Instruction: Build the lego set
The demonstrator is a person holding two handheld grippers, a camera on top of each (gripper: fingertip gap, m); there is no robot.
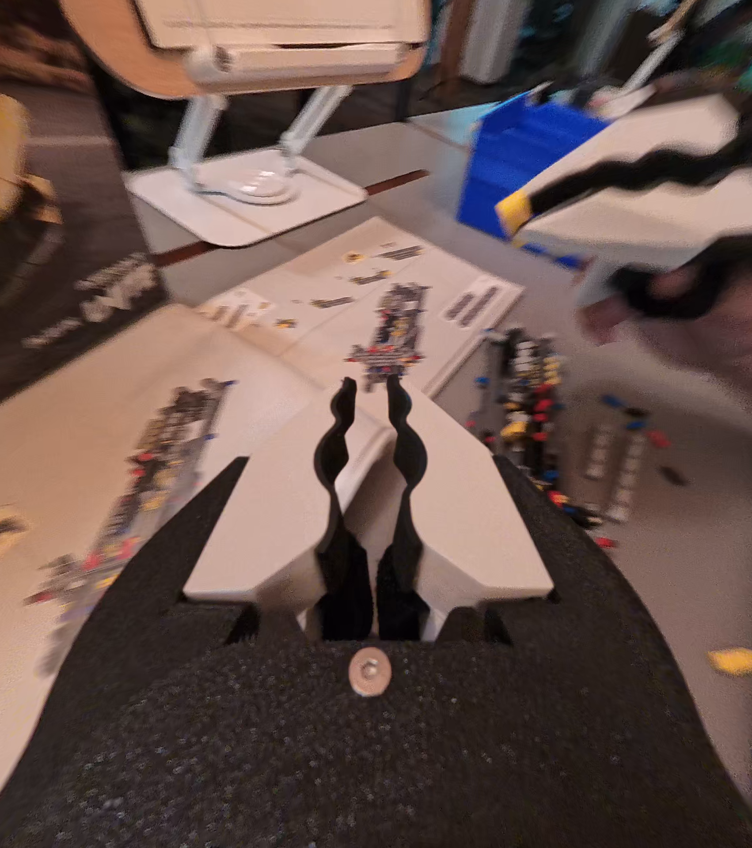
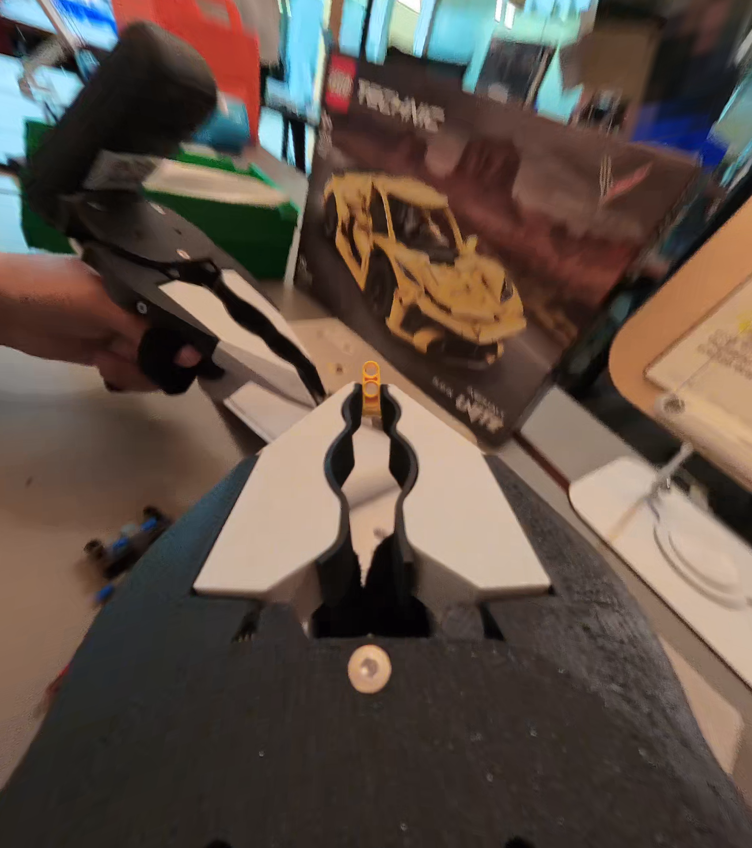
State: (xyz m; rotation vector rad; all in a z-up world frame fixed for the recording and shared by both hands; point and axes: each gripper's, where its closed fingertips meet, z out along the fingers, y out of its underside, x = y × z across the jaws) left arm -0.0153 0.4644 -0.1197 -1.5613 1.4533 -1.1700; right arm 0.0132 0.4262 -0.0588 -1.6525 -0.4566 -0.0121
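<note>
Here the right gripper (image 2: 370, 404) pinches a small yellow beam (image 2: 370, 387) at its tips, raised above the worktop (image 2: 20, 459), probably for carrying to the half-built chassis (image 1: 528, 413) beside the instruction booklet (image 1: 365, 293); the left gripper (image 1: 370, 390) hangs narrowly parted, holding nothing

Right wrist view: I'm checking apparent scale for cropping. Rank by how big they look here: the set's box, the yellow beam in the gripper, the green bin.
1. Set's box, largest.
2. Green bin, partly hidden by the left gripper.
3. Yellow beam, smallest though nearest, pinched by the right gripper.
</note>
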